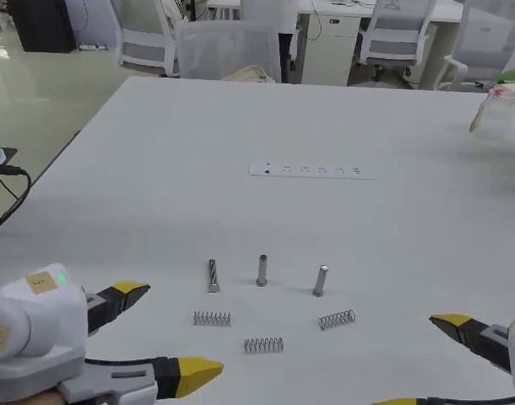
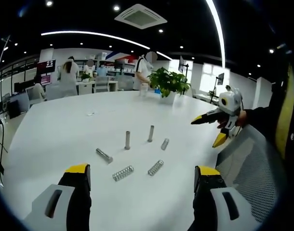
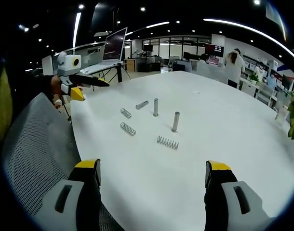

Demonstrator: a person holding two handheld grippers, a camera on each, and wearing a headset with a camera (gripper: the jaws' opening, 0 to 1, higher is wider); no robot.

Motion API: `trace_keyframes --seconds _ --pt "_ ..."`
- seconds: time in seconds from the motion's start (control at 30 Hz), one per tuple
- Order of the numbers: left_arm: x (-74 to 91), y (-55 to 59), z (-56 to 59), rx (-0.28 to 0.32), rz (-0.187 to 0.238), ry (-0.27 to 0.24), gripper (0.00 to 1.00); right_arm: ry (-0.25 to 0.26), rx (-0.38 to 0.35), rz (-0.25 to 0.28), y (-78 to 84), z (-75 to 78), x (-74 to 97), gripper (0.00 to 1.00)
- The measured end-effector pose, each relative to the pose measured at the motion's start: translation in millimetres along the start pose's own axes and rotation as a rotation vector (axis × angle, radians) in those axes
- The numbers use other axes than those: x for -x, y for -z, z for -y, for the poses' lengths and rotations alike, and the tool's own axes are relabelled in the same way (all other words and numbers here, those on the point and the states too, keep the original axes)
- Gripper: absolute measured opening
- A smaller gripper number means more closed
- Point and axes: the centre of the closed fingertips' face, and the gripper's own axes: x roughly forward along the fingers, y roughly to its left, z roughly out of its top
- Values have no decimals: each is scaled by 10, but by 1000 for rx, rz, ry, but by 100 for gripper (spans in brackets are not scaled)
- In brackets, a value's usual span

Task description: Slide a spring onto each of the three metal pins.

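Observation:
Three metal pins stand in a row on the white table [image 1: 241, 126]: the left pin [image 1: 213, 276] [image 2: 104, 155] [image 3: 141, 104] looks tipped on its side in both gripper views, while the middle pin [image 1: 262, 271] and right pin [image 1: 320, 280] stand upright. Three loose springs lie just in front of them: a left spring [image 1: 211, 318], a middle spring [image 1: 263, 344] and a right spring [image 1: 337, 320]. My left gripper [image 1: 169, 331] [image 2: 142, 171] is open at the near left. My right gripper [image 1: 420, 361] [image 3: 152, 165] is open at the near right. Both hold nothing.
A white power strip [image 1: 312, 170] lies mid-table beyond the pins. A clear jar [image 1: 494, 114] and a potted plant [image 2: 168, 82] are at the far right edge. A mesh chair back [image 3: 36, 144] is close to me. Office chairs [image 1: 148, 38] line the far side.

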Motion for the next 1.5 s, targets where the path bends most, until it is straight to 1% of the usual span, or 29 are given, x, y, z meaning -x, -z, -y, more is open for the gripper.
trace_keyframes --seconds 0.13,0.23,0.47,0.53,0.63,0.83,0.97,1.13,1.3,1.37,1.5 --pt "-70 -66 -80 -13 -3 -7 85 6 -1 4 -2 6 16 89" --pt "-108 -95 -126 -18 -5 -12 84 8 -3 6 -2 6 21 89" --pt "-267 -185 -268 -46 -23 -24 81 15 -7 5 9 10 33 89" --pt "-311 -220 -303 -45 -20 -23 80 14 -8 5 10 11 30 89" --pt "-384 -253 -365 -44 -24 -35 80 15 -9 5 14 12 29 89" --pt "-537 -300 -527 -34 -33 -68 77 18 -13 5 23 20 32 89" --pt "-651 -270 -634 -26 -51 -90 77 20 -16 2 36 22 33 89" --pt "-762 -214 -711 -21 -76 -100 75 20 -20 -4 57 24 31 89" --pt "-858 -162 -806 -20 -97 -129 72 20 -23 -11 80 25 28 89" --pt "-899 -141 -832 -13 -102 -130 71 18 -24 -16 90 21 24 89" --pt "-982 -91 -902 -1 -121 -152 68 14 -24 -25 108 14 17 89"
